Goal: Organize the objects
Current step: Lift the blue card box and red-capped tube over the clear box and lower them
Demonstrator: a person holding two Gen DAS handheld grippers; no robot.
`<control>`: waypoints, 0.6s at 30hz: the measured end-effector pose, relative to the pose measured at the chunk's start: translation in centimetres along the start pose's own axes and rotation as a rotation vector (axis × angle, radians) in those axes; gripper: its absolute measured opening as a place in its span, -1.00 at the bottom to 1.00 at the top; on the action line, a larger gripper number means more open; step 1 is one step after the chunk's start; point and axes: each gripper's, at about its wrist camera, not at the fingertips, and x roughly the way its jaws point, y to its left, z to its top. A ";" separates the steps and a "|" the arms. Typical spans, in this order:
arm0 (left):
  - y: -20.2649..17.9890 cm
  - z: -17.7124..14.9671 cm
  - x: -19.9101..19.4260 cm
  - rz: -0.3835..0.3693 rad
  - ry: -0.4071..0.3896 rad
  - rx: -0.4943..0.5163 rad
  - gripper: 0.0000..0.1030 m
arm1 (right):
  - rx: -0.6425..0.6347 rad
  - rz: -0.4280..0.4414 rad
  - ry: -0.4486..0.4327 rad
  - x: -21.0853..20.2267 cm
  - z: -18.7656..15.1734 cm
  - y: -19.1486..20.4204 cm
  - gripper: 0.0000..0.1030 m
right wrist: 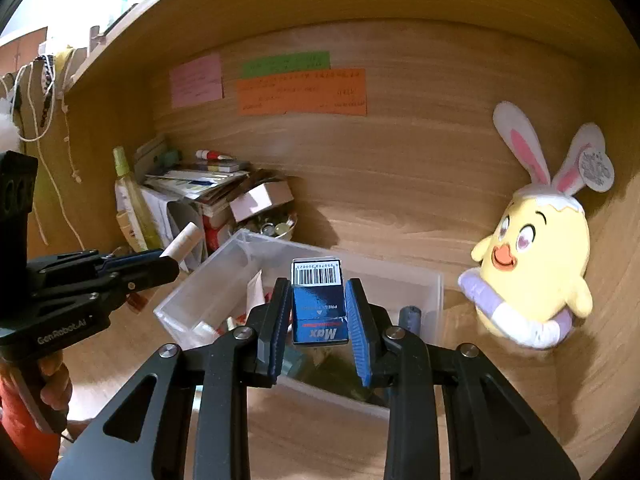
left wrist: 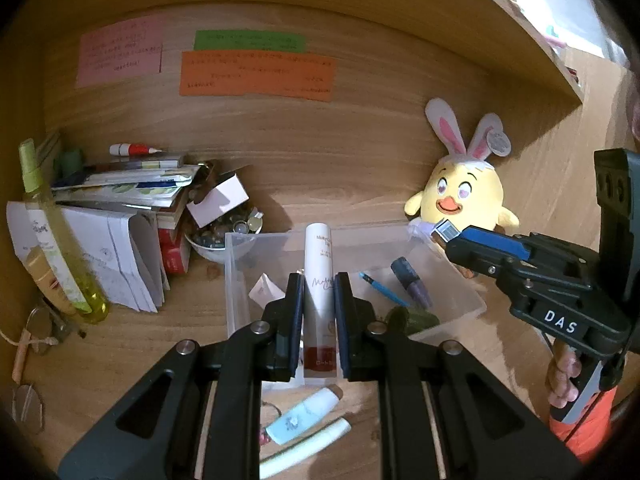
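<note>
The wooden desk [left wrist: 360, 168] is filling both views, its back panel carrying coloured paper notes [left wrist: 256, 72] in the upper middle. A yellow plush chick [right wrist: 532, 256] is sitting at the right of the frame against the panel, and a pile of books and papers [left wrist: 128, 200] is leaning at the left. A clear plastic bin [left wrist: 240, 280] is lying in the centre of both views, already holding a blue pen [left wrist: 384, 290] and a few small items.

The left gripper [left wrist: 318, 320] is clamping a white tube [left wrist: 318, 264] between its pads, the tube pointing up and away over the bin. The right gripper [right wrist: 318, 320] is squeezing a small blue box [right wrist: 318, 304] with a barcode on its top, also hovering over the bin.

Both hands seem to be carrying their items toward the bin. The tube is smooth and held low on its body, so it could be slipping or tipping if the hand is tilting it. The two grippers are working close together, so they could be bumping over the bin. A release too near the rim could be sending the box onto the desk.
</note>
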 end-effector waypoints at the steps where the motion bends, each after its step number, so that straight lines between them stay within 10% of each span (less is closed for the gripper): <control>1: 0.1 0.3 0.3 0.006 0.000 -0.007 -0.72 | 0.000 -0.004 0.002 0.3 0.2 0.0 -0.51; 18: 2.1 0.5 5.6 0.016 0.106 -0.043 -0.72 | 0.013 -0.039 0.129 5.9 -0.9 -1.5 -0.51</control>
